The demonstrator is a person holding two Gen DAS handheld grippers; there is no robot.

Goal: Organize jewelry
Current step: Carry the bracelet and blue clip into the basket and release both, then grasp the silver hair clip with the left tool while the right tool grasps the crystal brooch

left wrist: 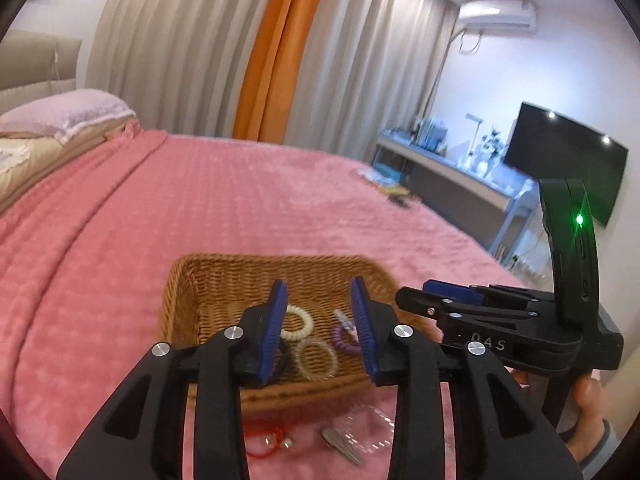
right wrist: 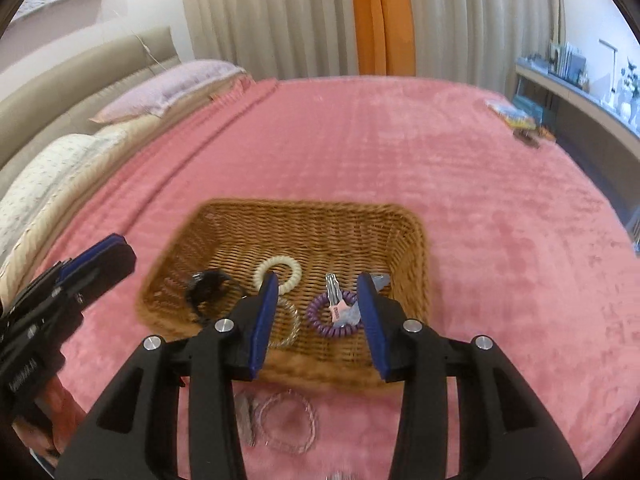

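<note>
**Both claws parted above the basket**

Pink bedding (right wrist: 400,152) fills the background, with grey and orange curtains behind it. Nothing is held in the left claw (left wrist: 320,316) – its blue pads (left wrist: 276,312) are parted, with empty space between them. The same is seen at the right claw (right wrist: 318,312): jaws apart, nothing gripped. Both are held above the near edge of a wicker basket (right wrist: 304,216) that is set on the bedding.

Inside the basket several hair ties are seen: a cream coil tie (right wrist: 280,270), a clear tie (left wrist: 314,358) just beside it, a black one (right wrist: 208,288) to the left, and a purple coil tie (right wrist: 324,320) with a pale hair clip (right wrist: 332,286) laid across it.

Outside the basket, on the bedding nearer the cameras, a red cord with small bells (left wrist: 268,438), a metal clip (left wrist: 340,444) and a clear beaded bracelet (right wrist: 286,420) are left lying. A hand (left wrist: 592,400) is seen on the right claw's handle in the left view.
</note>
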